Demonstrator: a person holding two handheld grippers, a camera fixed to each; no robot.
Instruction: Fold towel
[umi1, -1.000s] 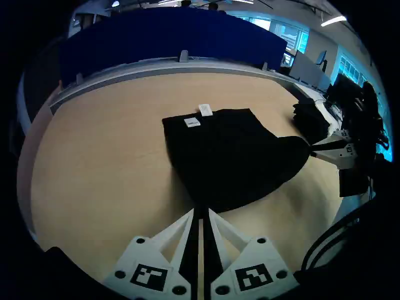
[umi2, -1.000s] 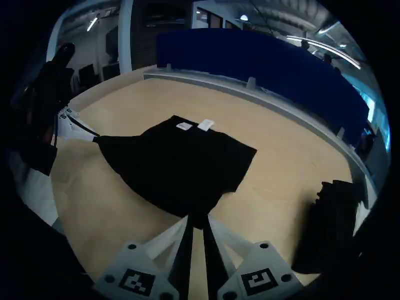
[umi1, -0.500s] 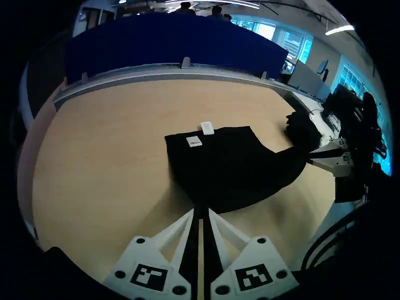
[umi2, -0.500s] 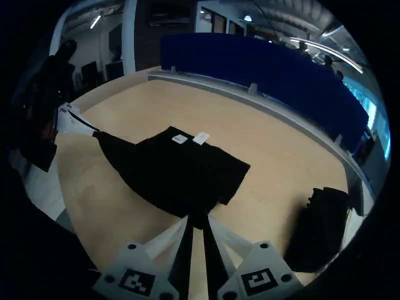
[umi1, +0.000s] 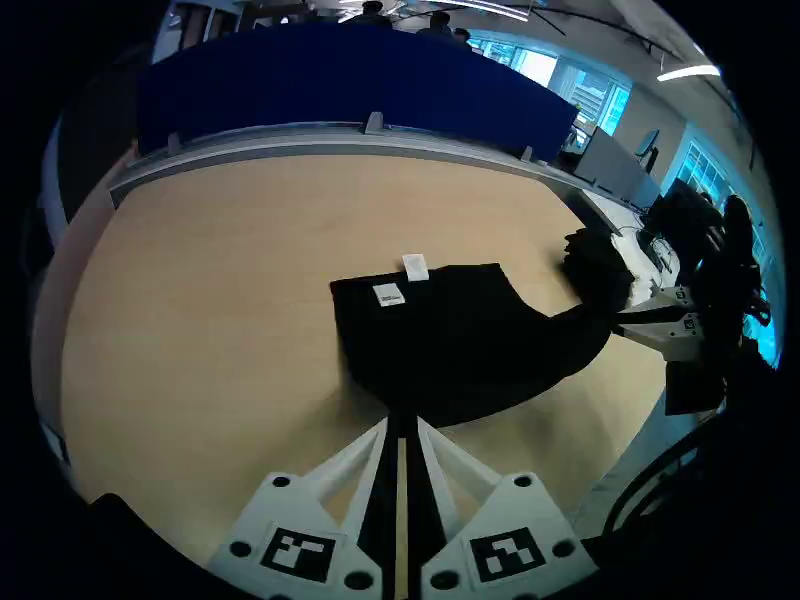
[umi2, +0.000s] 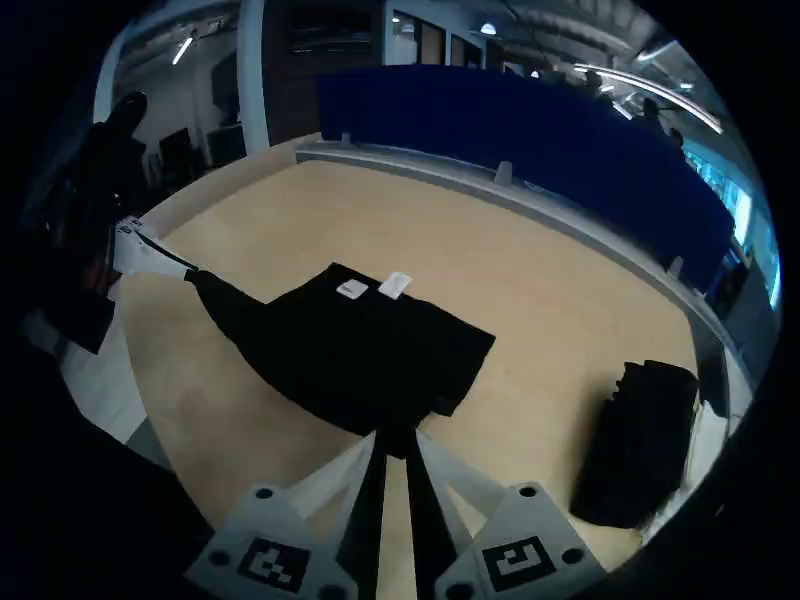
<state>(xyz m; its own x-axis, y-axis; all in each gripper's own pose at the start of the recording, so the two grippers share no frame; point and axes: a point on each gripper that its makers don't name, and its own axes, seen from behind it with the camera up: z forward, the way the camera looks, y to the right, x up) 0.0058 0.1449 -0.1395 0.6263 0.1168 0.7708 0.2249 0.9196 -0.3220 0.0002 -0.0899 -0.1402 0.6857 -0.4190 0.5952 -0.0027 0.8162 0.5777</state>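
Observation:
A black towel (umi1: 450, 335) lies partly on the wooden table (umi1: 200, 300), two white tags (umi1: 400, 280) at its far edge. My left gripper (umi1: 403, 425) is shut on the towel's near corner, fingers pressed together around the cloth. In the left gripper view the right gripper (umi1: 618, 327) pinches the other near corner, lifting it into a taut point. In the right gripper view the towel (umi2: 370, 350) spreads ahead, its near corner held by my right gripper (umi2: 393, 440), which is shut. The left gripper (umi2: 188, 272) holds the stretched corner at the left, a person's dark sleeve (umi2: 80, 240) behind it.
A stack of folded dark cloths (umi2: 640, 445) sits on the table to the right of the towel, also the dark pile (umi1: 597, 265) in the left gripper view. A blue partition (umi1: 340, 80) with a grey rail runs along the table's far edge. Bare wood surrounds the towel.
Both grippers have drawn back and up with their corners. The towel looks smaller and farther off, and its near edge is pulled tighter between the two grippers.

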